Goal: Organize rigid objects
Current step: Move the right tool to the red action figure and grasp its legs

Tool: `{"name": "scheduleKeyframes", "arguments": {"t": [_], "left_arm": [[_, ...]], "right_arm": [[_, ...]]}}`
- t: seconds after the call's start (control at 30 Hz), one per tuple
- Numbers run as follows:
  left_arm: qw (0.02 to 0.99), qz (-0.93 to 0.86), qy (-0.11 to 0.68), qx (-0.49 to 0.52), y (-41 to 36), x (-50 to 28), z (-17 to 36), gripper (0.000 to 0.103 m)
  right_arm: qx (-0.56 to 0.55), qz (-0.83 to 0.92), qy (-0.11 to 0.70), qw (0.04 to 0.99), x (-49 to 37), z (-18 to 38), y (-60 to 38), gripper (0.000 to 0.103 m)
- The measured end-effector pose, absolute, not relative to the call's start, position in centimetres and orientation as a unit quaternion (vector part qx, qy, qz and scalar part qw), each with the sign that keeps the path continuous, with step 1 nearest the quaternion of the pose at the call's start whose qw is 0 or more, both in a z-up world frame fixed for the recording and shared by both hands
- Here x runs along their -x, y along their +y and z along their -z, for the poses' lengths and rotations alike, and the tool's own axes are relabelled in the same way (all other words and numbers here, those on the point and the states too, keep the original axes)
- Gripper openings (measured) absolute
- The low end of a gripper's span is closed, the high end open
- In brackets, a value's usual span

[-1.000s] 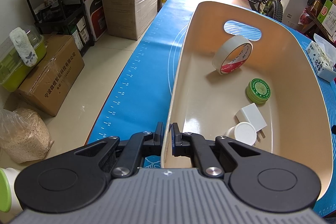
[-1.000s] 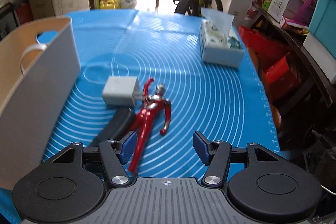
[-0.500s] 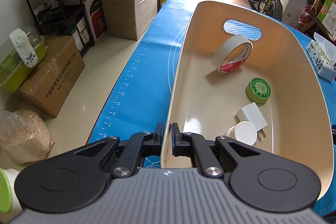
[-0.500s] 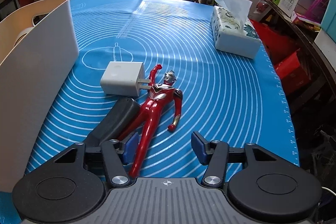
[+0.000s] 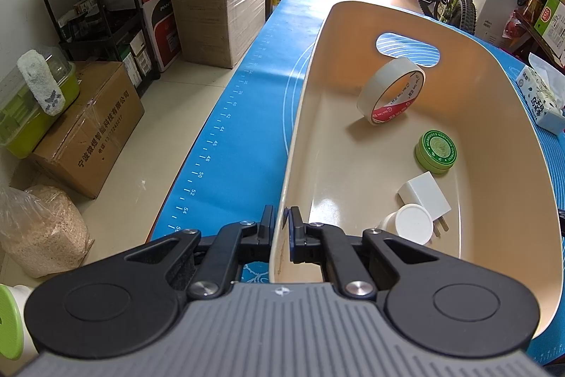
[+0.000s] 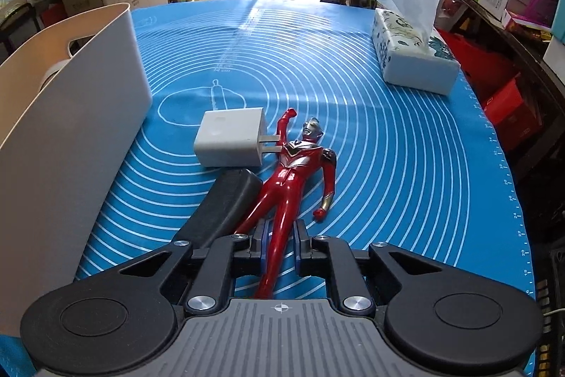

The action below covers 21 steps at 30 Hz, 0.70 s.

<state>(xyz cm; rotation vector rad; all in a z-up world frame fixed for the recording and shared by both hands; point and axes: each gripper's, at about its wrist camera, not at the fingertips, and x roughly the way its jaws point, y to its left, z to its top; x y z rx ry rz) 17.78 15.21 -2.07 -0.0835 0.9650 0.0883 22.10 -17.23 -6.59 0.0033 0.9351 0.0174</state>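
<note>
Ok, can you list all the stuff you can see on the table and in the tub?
Tub: one, cream, on the blue mat.
Tape roll: one, white, in tub.
Tin: one, green, in tub.
Charger: one, white, in tub.
Jar: one, white, in tub.
Second charger: one, white, on mat.
Toy figure: one, red, on mat.
Black object: one, beside figure.
Tissue pack: one, white, on mat.
Left gripper: shut on tub rim.
Right gripper: just closed on figure's legs.

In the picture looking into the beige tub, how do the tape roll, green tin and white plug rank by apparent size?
1. tape roll, largest though farthest.
2 and 3. green tin and white plug look alike; the plug lies nearer, so no ranking.
</note>
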Motion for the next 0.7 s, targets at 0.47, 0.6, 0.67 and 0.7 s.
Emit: {"name": "scheduleKeyframes", "arguments": {"t": [0.47, 0.6, 0.67, 0.7], "left_arm": [[0.884, -0.043, 0.463, 0.039, 15.1, -17.7, 2.2, 0.009], [0.884, -0.043, 0.463, 0.04, 15.1, -17.7, 2.2, 0.009], [0.884, -0.043, 0.463, 0.04, 15.1, -17.7, 2.2, 0.009], [0.884, -0.042, 0.463, 0.04, 15.0, -17.7, 2.2, 0.009]], "right_arm": [[-0.023, 0.021, 0.406, 0.913, -19.4, 4.3, -19.7, 0.02], [-0.023, 0.02, 0.388, 0.921, -18.8, 2.8, -19.6, 0.02], [-0.025, 0.018, 0.379, 0.925, -18.6, 1.9, -19.4, 0.02], [-0.024, 0.019, 0.373, 0.927, -18.4, 1.4, -19.3, 0.02]]}}
